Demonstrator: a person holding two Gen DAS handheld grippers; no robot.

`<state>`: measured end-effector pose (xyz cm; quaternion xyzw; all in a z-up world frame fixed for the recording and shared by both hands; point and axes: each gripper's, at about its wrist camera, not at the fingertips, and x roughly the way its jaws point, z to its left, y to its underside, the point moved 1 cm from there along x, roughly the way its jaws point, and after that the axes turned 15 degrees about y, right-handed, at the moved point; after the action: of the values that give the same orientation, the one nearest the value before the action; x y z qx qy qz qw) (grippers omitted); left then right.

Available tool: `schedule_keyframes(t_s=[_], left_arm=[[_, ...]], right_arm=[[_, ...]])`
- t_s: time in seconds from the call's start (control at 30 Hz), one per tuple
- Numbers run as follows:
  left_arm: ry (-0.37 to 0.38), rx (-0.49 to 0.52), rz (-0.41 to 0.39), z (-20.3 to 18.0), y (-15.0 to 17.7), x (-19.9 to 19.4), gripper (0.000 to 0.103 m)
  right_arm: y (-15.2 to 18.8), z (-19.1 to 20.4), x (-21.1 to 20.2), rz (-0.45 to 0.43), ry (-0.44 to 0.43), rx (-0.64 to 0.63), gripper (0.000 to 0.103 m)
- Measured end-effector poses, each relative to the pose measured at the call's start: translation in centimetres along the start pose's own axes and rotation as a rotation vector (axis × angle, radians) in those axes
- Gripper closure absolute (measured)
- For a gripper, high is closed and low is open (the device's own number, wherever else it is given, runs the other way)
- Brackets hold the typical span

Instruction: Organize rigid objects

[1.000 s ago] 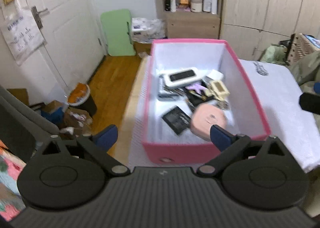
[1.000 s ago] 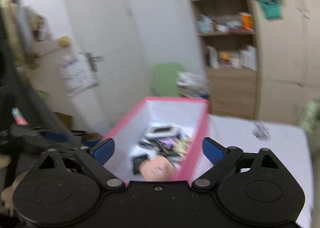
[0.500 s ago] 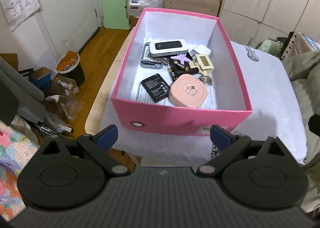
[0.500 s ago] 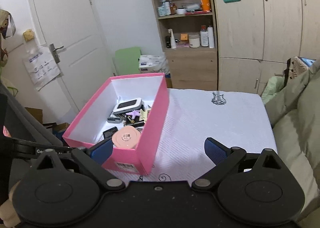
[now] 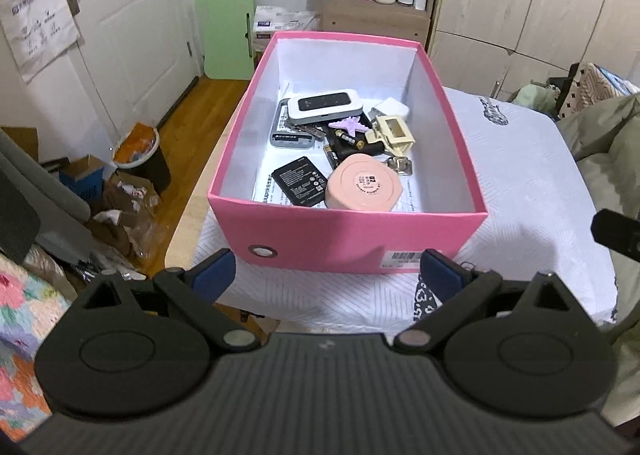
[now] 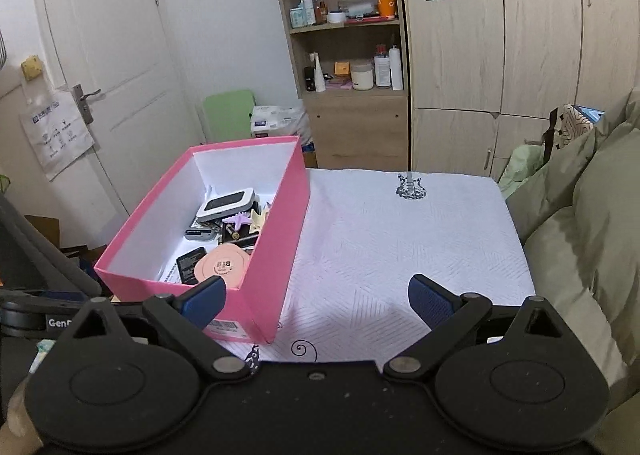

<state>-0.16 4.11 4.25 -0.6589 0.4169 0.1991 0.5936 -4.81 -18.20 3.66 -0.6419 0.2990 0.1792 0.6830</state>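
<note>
The left gripper (image 5: 326,273) hangs before the pink box (image 5: 348,233), fingers spread wide, gripping nothing. The right gripper (image 6: 316,301) is equally wide and empty over the white cloth (image 6: 400,247). A pink round case (image 5: 363,187) lies inside the box

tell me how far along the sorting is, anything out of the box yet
Nothing looks done: the pink box still holds everything, including the round pink case, black battery and white router. The white cloth beside it is bare. Left gripper and right gripper hold nothing, jaws open. All of the sorting remains.
</note>
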Motion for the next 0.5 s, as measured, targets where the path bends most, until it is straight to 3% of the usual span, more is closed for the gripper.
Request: schedule_keyframes(t_s=[0.5], left_arm=[[-0.022, 0.066, -0.006, -2.3, 0.7, -0.2, 0.003]], right_arm=[[1.2, -1.1, -1.0, -0.001, 0.019, -0.024, 0.003]])
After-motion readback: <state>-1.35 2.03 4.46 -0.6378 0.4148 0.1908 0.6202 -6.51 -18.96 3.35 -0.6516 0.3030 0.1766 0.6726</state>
